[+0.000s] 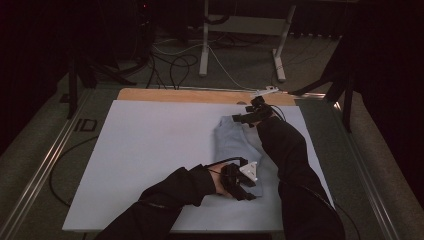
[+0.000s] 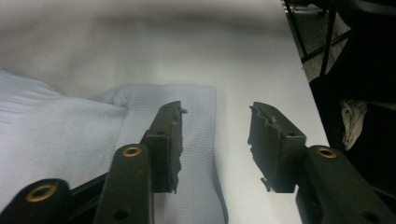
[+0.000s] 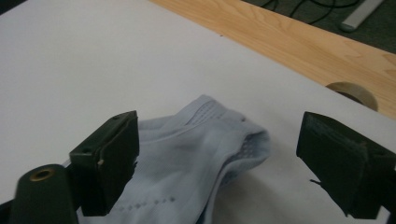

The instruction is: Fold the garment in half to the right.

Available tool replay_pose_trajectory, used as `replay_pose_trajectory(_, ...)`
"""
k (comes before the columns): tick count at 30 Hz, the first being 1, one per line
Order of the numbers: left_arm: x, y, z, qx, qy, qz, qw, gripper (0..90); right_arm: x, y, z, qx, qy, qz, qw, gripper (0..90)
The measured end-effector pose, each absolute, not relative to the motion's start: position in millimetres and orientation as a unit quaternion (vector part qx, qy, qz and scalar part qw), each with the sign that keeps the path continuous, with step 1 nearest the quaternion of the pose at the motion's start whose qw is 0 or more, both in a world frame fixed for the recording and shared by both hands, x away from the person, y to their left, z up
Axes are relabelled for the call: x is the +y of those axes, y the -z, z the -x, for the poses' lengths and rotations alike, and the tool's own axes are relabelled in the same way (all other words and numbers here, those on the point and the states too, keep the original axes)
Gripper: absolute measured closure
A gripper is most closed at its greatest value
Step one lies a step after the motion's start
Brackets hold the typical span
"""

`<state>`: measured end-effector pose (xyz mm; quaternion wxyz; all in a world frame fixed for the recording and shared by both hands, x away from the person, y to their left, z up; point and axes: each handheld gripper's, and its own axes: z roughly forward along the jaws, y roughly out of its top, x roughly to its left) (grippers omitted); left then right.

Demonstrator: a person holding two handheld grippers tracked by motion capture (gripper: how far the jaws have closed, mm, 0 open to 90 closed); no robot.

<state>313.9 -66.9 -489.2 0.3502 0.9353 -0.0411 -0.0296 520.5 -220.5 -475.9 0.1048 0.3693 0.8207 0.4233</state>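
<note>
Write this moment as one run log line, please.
garment: light blue, folded on white board | left gripper: open, at near edge | right gripper: open, at far end

We look down and forward from above the white table [image 1: 150, 150], 2 gripper cameras sit low and close over it, all 3 share the pale blue garment [image 1: 235, 140].

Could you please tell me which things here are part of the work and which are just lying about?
In use:
- light blue garment
- left gripper, open, over its near end
- right gripper, open, over its far end
- white board under it

Lying about:
- floor cables
- white desk frame behind the table
</note>
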Motion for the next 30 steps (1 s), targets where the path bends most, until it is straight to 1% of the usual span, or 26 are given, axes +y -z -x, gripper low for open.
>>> replay_pose_trajectory(4,-63.9,483.6,-313.3,-0.048,0.029,-0.936,0.348,51.1,-222.6,476.4,-516.6,0.820,-0.428,-0.366,0.100,9.9)
replay_pose_trajectory(5,-63.4,482.5,-312.8,-0.049,0.026,-0.936,0.348,48.8,-223.6,476.9,-515.9,0.819,-0.431,-0.366,0.100,9.8)
replay_pose_trajectory(14,-56.1,474.7,-311.4,-0.054,0.031,-0.933,0.355,45.3,-226.7,469.4,-506.8,0.820,-0.431,-0.360,0.110,9.4)
replay_pose_trajectory(18,-50.5,472.6,-312.4,-0.051,0.035,-0.932,0.357,42.3,-230.2,464.2,-501.6,0.821,-0.429,-0.359,0.113,9.4)
replay_pose_trajectory(23,-41.9,470.1,-313.2,-0.041,0.038,-0.930,0.362,34.6,-233.8,463.1,-497.4,0.821,-0.425,-0.360,0.123,9.3)
replay_pose_trajectory(24,-39.7,469.8,-313.2,-0.041,0.036,-0.930,0.364,34.6,-234.6,462.9,-496.3,0.822,-0.424,-0.359,0.127,9.3)
replay_pose_trajectory(26,-34.3,468.5,-313.8,-0.034,0.033,-0.929,0.367,31.6,-235.7,462.9,-493.6,0.823,-0.421,-0.358,0.127,9.2)
replay_pose_trajectory(29,-25.5,466.5,-314.1,-0.023,0.022,-0.928,0.371,24.2,-238.4,462.7,-487.8,0.823,-0.420,-0.360,0.129,9.2)
replay_pose_trajectory(30,-22.5,465.9,-314.3,-0.019,0.021,-0.928,0.372,24.2,-238.4,462.7,-487.8,0.823,-0.420,-0.360,0.129,9.2)
